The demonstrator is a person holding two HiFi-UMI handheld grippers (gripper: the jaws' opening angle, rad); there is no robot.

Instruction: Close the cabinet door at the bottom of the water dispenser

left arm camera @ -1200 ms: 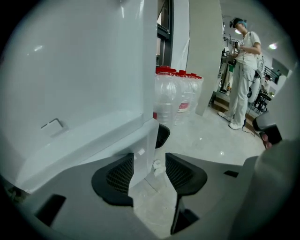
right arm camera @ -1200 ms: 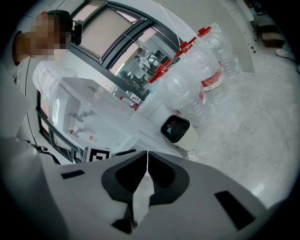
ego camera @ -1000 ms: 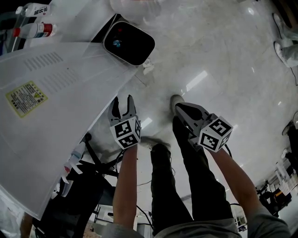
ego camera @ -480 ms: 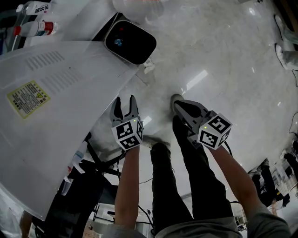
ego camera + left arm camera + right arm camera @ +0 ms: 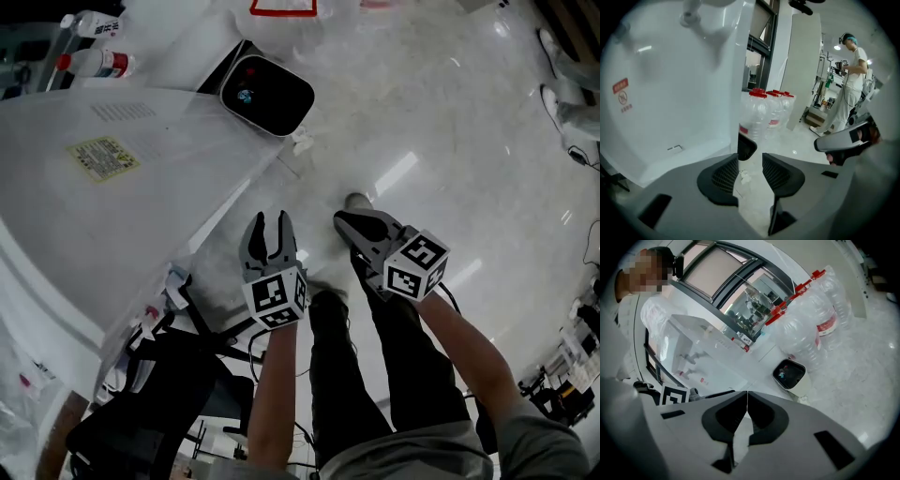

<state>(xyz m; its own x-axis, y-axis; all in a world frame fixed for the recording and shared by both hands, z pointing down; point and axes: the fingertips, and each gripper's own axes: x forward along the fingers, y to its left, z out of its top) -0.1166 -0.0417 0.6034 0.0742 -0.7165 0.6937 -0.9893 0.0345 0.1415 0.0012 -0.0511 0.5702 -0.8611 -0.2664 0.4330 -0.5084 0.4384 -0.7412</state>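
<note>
The white water dispenser (image 5: pixel 122 216) fills the left of the head view, and its front (image 5: pixel 670 93) with a red label shows in the left gripper view. I cannot make out its bottom cabinet door in any view. My left gripper (image 5: pixel 269 234) hangs just right of the dispenser's edge, apart from it. Its jaws (image 5: pixel 750 157) have just been closing but stand open with nothing between them. My right gripper (image 5: pixel 352 225) is beside it over the floor, shut and empty (image 5: pixel 747 401).
A black-and-white bin (image 5: pixel 267 94) stands on the floor beyond the dispenser. Large water bottles (image 5: pixel 764 112) with red caps stand behind it. A black stand (image 5: pixel 159 375) is at the lower left. A person in white (image 5: pixel 853 79) stands far off. My legs (image 5: pixel 375 375) are below.
Both grippers have lifted, the left one more, and it now sits a little further from the dispenser's edge. The left jaws stand narrower than before.
</note>
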